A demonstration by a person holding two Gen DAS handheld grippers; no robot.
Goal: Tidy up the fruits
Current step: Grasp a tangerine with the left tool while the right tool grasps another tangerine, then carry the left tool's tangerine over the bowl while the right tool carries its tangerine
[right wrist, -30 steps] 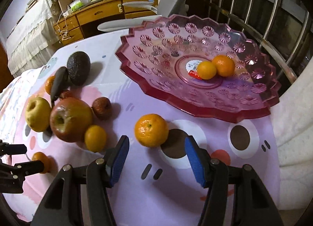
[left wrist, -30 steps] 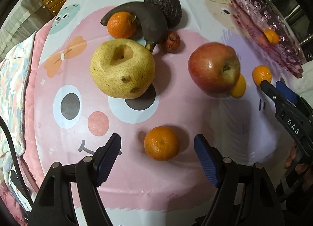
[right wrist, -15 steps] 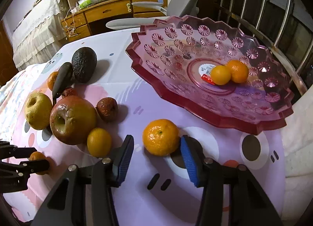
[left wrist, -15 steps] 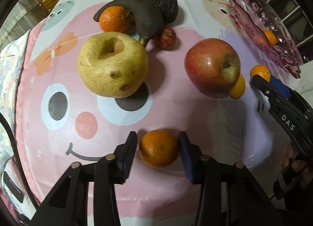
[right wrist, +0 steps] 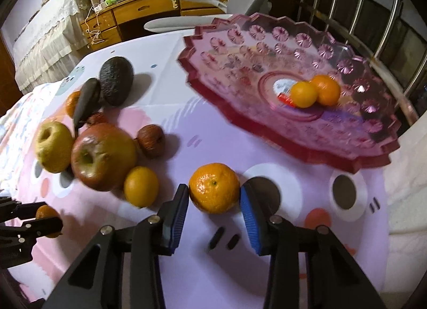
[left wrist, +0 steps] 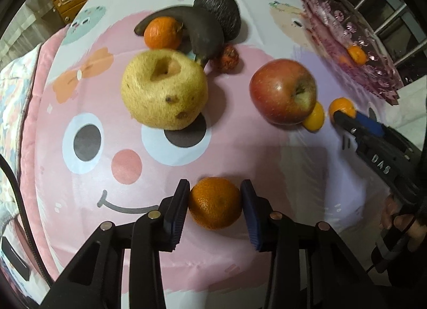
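Observation:
My left gripper points down at the pink cartoon cloth, both blue pads pressing a tangerine that rests on it. In the right wrist view my right gripper is closing its jaws around a second tangerine, and the pads touch its sides. That fruit lies just in front of the pink glass plate, which holds two small oranges. Each gripper shows in the other's view: the right gripper at the right edge, the left gripper at lower left.
Loose fruit sits on the cloth: a yellow pear-like fruit, a red apple, a small yellow citrus, a blackened banana, an avocado, another tangerine. Metal railing stands behind the plate. A person's hand grips the right tool.
Both grippers went from wide open to closed around their tangerines, the left first, then the right. Neither hand has shifted much, and both fruits still rest on the cloth.

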